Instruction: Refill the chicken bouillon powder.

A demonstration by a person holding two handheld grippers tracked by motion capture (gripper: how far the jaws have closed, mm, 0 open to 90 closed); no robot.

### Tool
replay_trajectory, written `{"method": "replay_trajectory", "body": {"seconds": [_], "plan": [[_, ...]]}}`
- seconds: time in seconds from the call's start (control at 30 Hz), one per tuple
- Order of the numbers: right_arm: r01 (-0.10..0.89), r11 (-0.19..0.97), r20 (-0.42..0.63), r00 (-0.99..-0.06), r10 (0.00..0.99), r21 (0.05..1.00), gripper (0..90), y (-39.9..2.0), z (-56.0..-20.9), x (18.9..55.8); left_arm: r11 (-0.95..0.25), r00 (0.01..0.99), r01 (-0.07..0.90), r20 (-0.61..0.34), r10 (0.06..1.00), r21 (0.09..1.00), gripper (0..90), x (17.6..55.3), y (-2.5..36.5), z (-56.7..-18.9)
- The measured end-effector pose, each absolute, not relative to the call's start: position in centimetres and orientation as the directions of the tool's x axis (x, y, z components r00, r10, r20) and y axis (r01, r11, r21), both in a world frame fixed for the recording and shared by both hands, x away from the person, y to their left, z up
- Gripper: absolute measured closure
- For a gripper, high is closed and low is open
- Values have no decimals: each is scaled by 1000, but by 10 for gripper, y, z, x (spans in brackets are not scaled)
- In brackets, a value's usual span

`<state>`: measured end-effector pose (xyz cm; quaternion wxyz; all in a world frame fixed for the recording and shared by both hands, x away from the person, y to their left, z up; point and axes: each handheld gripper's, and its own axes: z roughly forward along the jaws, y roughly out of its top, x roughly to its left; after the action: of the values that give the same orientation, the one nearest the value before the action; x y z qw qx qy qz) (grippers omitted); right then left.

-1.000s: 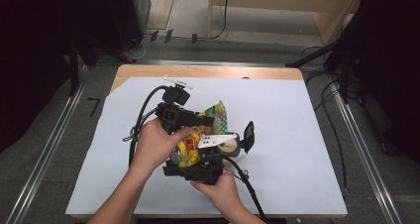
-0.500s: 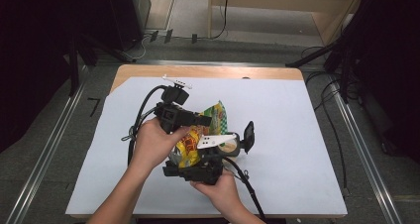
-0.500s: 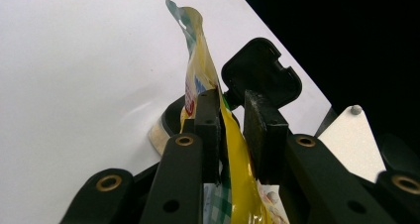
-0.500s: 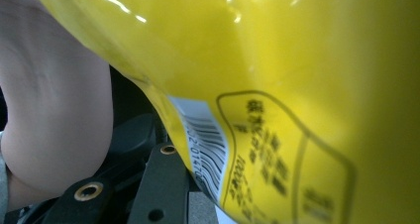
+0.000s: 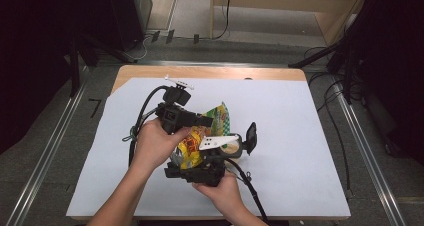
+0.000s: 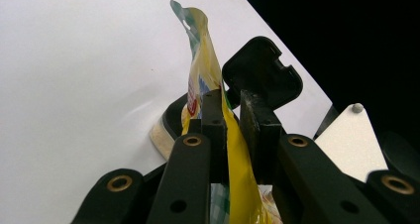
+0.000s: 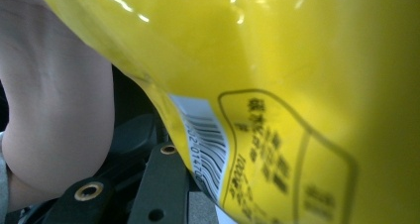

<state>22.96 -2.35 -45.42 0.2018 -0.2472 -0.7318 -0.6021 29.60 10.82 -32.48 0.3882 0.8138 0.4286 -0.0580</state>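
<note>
White sheet (image 5: 300, 136) covers the wooden table (image 5: 210, 72) (dark room); both grippers clamp the yellow snack bag (image 5: 192, 148).

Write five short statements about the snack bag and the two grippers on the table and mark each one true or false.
1. The left gripper has the yellow snack bag between its jaws. True; the jaws have just been closing on the bag's flattened edge.
2. The bag is blue. False; it is yellow with a green top edge.
3. A barcode shows on the bag in the right gripper view. True.
4. The bag lies flat and alone on the white table cover. False; it is held up between both grippers.
5. The table cover is black. False; it is white.
</note>
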Motion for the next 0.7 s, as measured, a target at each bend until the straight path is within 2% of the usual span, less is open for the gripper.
{"method": "replay_trajectory", "body": {"seconds": [0.7], "plan": [[617,125,606,-787,115,777,721,-25,-459,228,-352,641,729,-403,653,587,817,294,101,-325]]}}
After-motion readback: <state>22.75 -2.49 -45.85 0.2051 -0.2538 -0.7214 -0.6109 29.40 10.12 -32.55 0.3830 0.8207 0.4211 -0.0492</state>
